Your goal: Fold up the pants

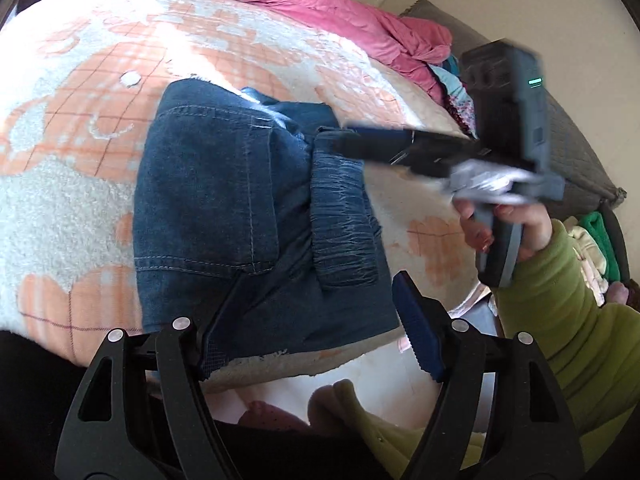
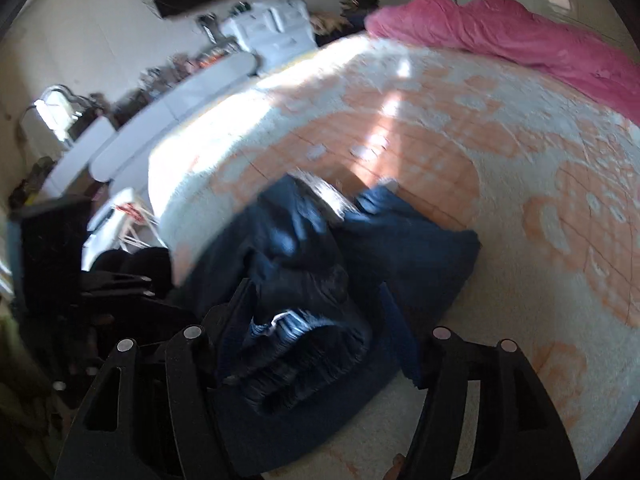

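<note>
Left wrist view. Item: dark blue denim pants (image 1: 248,208), folded into a compact stack, lying near the edge of the bed with the white and peach fleece blanket (image 1: 72,184). Your left gripper (image 1: 316,320) hangs over the stack's near end, fingers spread, pinching nothing. Your right gripper (image 1: 352,140) reaches in over the elastic waistband; blurred, fingers' state unreadable here. Risk: a finger dragging the waistband would pull the top layer off and undo the fold.

Right wrist view. Item: same pants (image 2: 320,272), bunched beneath your right gripper (image 2: 320,320), fingers spread, denim between them, not pinched. Risk: lifting away fast could snag cloth.
</note>
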The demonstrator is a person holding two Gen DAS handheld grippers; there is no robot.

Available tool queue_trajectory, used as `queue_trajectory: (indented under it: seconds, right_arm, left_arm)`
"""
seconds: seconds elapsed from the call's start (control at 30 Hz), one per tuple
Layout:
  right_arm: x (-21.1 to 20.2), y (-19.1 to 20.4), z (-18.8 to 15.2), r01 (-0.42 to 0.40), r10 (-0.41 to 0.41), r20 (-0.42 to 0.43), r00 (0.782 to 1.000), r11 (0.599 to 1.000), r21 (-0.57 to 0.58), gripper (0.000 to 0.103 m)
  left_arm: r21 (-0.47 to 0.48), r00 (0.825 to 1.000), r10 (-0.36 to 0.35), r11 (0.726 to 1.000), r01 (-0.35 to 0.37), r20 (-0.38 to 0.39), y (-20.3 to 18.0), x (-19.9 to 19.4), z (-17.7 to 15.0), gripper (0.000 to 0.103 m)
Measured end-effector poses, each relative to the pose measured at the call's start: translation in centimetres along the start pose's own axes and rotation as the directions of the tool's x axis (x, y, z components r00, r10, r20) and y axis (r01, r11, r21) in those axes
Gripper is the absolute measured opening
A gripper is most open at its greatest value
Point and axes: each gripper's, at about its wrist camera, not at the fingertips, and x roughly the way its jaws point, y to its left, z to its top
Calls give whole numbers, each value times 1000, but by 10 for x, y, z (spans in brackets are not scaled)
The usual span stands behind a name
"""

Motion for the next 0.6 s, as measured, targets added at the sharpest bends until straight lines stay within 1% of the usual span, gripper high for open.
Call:
queue_trajectory:
  seconds: [0.03,0.07,0.13,0.2,0.23,0.27,0.33,0.43,0.47,0.6]
  right_arm:
    - [10,-4,-5,42,-41,-39,998,999,15,62]
    - [16,-7,-9,40,-39,-44,998,999,24,62]
    - [16,-9,-14,41,-39,-36,999,998,39,62]
    - [12,-4,-12,63,-62,-31,998,997,32,62]
    - [8,-1,-11,71,-70,-19,997,997,20,62]
    - [1,2,-10,67,-67,3,998,998,12,62]
    - [-14,6,-9,47,-49,52,997,999,21,63]
    - [-37,13,-11,66,-66,104,992,998,10,63]
    - [-42,15,-13,75,-76,118,990,997,9,65]
    - [-62,26,-25,90,-88,169,982,996,-7,69]
  left_arm:
    - [0,1000,0,1000,0,0,-3,2,-1,65]
    - [1,1000,2,1000,-2,0,-2,2,-2,65]
    - [7,1000,6,1000,-6,1,-4,2,-3,66]
    - [10,1000,10,1000,-10,8,-9,3,-7,66]
    - [15,1000,15,1000,-15,15,-10,-1,-7,66]
    - [18,1000,17,1000,-18,24,-11,1,-18,66]
    - [23,999,29,999,-30,44,-16,-12,-17,67]
    - [33,995,68,997,-71,71,-17,-26,-20,69]
    - [36,994,83,996,-86,77,-17,-30,-20,70]
    - [30,982,158,986,-162,106,-14,-46,-17,76]
